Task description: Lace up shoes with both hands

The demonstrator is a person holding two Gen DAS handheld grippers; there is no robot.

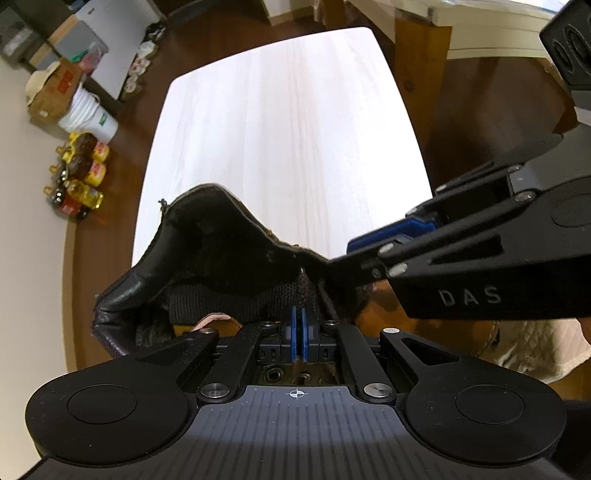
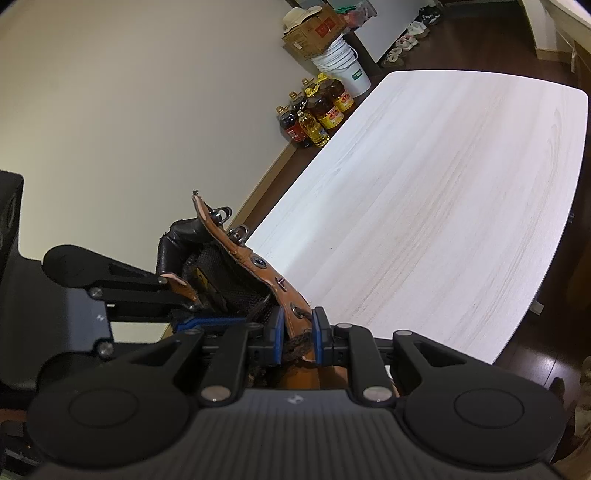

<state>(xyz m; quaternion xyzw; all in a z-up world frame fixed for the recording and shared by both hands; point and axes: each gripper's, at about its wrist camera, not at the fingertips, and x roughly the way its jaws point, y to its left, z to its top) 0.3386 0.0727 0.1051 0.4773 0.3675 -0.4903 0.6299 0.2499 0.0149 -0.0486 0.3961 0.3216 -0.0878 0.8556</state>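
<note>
Boot at table edge: right gripper clamps eyelet flap w/ lace; left gripper pads pressed together, contents unclear.

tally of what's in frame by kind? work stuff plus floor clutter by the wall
Boot: 1
Dark lace: 1
Grippers: 2, left gripper, right gripper
White table: 1
Oil bottles: about 6, count unsure
White buckets: 1 stack
Cardboard box: 1
Total: about 13
</note>
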